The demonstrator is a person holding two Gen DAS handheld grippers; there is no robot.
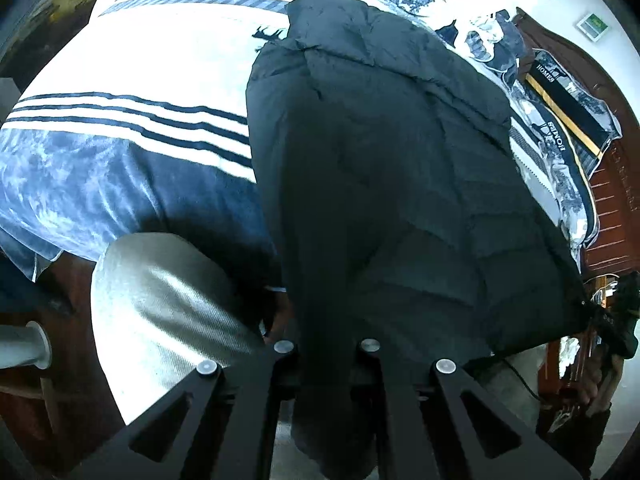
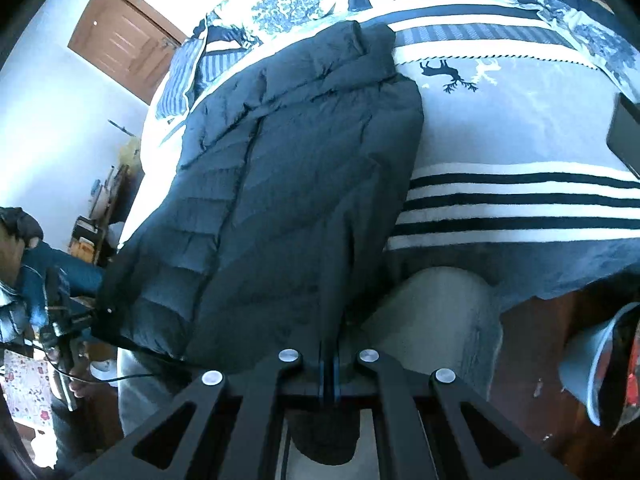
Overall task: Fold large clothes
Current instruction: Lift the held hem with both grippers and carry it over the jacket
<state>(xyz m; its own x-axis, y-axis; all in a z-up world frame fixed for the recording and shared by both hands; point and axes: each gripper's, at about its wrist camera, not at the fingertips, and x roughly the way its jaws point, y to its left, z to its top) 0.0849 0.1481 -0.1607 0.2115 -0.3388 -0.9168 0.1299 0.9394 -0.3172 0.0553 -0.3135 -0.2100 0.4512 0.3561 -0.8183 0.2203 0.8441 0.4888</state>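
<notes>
A dark quilted puffer jacket (image 1: 380, 168) lies lengthwise on the bed, collar at the far end, hem hanging over the near edge. It also shows in the right wrist view (image 2: 288, 184). My left gripper (image 1: 328, 356) is shut on the jacket's near hem; the fabric hides the fingertips and hangs down between the arms. My right gripper (image 2: 329, 360) is shut on the hem at the other corner, blue pads pressed together with cloth bunched below. The other gripper (image 2: 60, 320) shows at the far left, holding the hem corner.
The bed has a white, grey and blue bedspread (image 1: 132, 152) with dark stripes and deer prints. Pillows (image 1: 560, 120) lie at the head. A wooden door (image 2: 120, 40) is in the wall. A dark flat object (image 2: 626, 136) lies on the bed at right.
</notes>
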